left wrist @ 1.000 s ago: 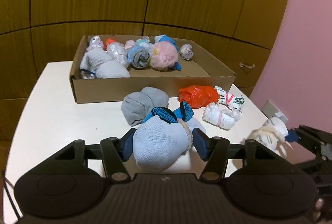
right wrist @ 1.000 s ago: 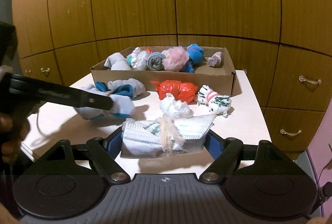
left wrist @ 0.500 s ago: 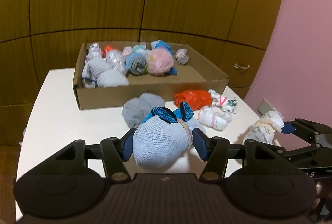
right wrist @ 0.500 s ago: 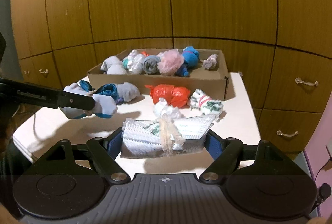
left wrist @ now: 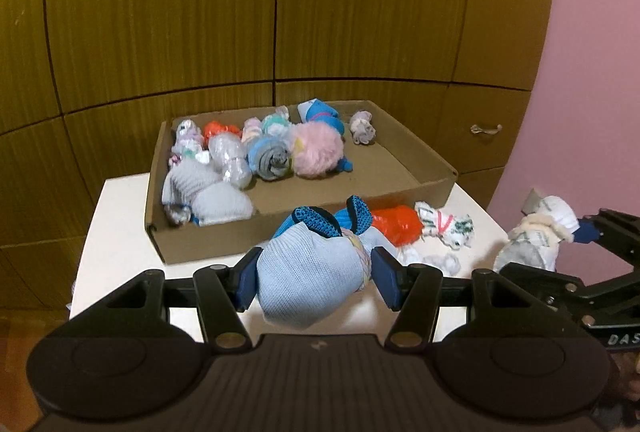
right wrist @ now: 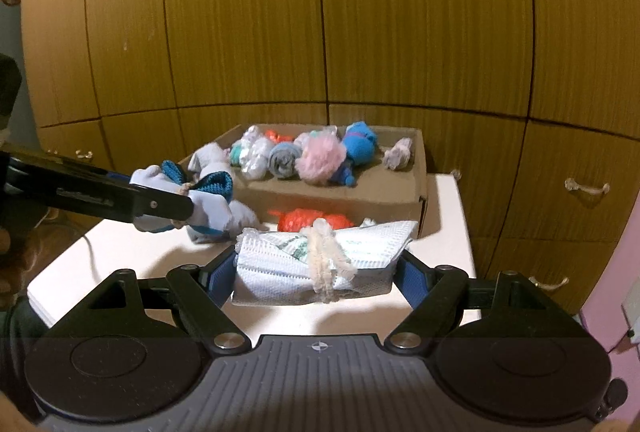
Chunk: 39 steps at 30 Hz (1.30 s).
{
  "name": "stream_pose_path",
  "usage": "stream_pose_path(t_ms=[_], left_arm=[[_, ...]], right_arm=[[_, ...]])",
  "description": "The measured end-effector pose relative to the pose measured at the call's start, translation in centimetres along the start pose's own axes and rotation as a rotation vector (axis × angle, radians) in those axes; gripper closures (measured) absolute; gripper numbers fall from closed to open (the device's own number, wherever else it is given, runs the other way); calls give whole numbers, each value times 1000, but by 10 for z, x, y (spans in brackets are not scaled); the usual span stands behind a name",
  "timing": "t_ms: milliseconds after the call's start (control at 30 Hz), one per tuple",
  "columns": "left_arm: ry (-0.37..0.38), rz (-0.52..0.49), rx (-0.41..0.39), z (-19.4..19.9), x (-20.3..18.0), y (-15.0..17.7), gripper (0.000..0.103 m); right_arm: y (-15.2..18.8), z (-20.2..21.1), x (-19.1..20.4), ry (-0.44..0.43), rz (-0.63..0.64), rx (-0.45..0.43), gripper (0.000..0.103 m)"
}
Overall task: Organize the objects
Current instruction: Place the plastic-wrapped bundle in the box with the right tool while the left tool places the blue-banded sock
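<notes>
My left gripper (left wrist: 314, 282) is shut on a light blue sock bundle (left wrist: 308, 280) with a bright blue cuff, held above the white table (left wrist: 116, 244) in front of the cardboard box (left wrist: 416, 168). The bundle also shows in the right wrist view (right wrist: 200, 204). My right gripper (right wrist: 316, 274) is shut on a white mesh cloth bundle (right wrist: 320, 260) tied with cream yarn, held above the table; it also shows in the left wrist view (left wrist: 536, 236). The box holds several rolled bundles, among them a pink fluffy one (left wrist: 316, 150).
On the table before the box lie an orange plastic bundle (left wrist: 396, 224), a white patterned bundle with a pink tie (left wrist: 444, 228) and a small white one (left wrist: 440, 262). Wooden cabinets (left wrist: 280, 12) stand behind. A pink wall (left wrist: 592, 72) is at the right.
Both grippers have risen with their bundles and come nearer the box. The grey bundle on the table is now hidden behind the left gripper's load.
</notes>
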<state>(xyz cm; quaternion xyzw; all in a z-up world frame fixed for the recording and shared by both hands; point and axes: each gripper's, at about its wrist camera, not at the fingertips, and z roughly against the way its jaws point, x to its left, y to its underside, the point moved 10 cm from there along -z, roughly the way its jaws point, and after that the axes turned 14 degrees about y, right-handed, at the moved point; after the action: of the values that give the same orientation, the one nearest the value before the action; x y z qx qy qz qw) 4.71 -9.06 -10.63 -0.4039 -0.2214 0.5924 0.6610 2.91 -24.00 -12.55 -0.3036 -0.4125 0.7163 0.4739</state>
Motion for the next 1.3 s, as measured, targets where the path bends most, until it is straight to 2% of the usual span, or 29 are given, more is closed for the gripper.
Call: stream_pose_path(t_ms=[267, 700, 1067, 1167, 1300], left_arm=[[-21, -21, 17, -9, -1, -14, 49], [-38, -42, 47, -18, 0, -22, 49], [-5, -49, 24, -27, 15, -58, 49], [4, -27, 36, -39, 23, -66, 49], [53, -13, 59, -60, 18, -72, 49]], right_arm=[[-18, 3, -5, 15, 14, -25, 20], [-28, 3, -5, 24, 34, -36, 20], [-58, -9, -18, 37, 73, -67, 20], [-72, -23, -23, 39, 104, -74, 20], [-87, -49, -27, 12, 166, -74, 20]])
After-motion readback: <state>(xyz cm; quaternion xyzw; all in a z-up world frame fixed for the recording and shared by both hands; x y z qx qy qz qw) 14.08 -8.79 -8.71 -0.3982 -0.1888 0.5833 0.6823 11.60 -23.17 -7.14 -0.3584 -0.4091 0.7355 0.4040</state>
